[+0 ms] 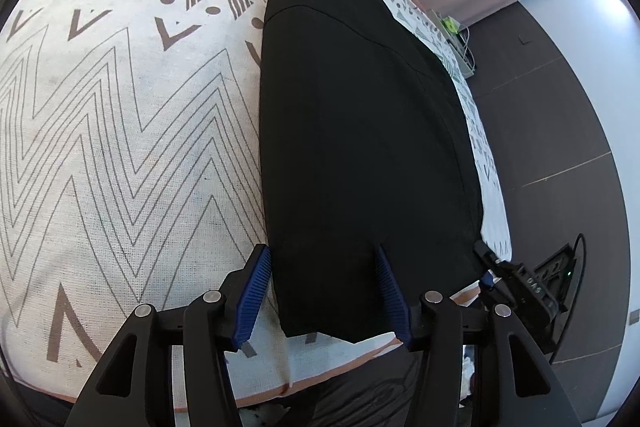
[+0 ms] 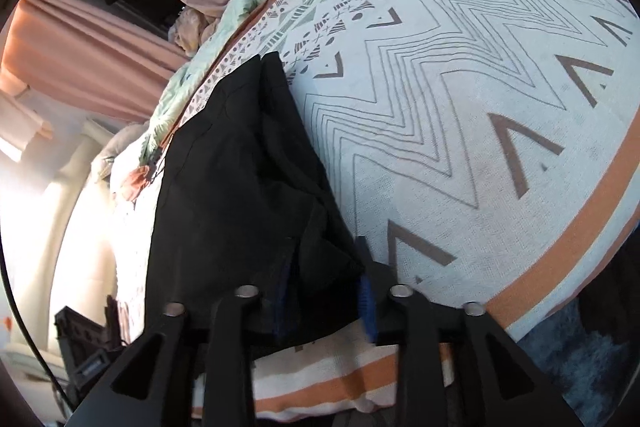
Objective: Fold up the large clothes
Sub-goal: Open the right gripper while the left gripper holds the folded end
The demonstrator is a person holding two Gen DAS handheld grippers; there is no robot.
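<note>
A black garment [image 1: 360,115] lies folded into a long strip on the patterned bedspread [image 1: 120,107], near the bed's right edge. My left gripper [image 1: 320,250] is open over the strip's near end, with the cloth lying flat between the blue pads [image 1: 254,291]. In the right wrist view the same black garment [image 2: 232,179] is bunched and layered at its near corner. There my right gripper [image 2: 326,247] is open, with loose folds between its fingers. One blue pad [image 2: 366,307] shows; the cloth mostly covers the other. The right gripper's body [image 1: 516,287] shows just right of the garment.
A mint-green quilt [image 2: 224,27] is heaped at the far end of the bed. Pink curtains [image 2: 80,39] hang beyond it. Dark floor [image 1: 560,131] runs along the bed's right side, with a small stand [image 1: 460,43] of items by the bed. The bedspread's orange border [image 2: 560,259] marks the near edge.
</note>
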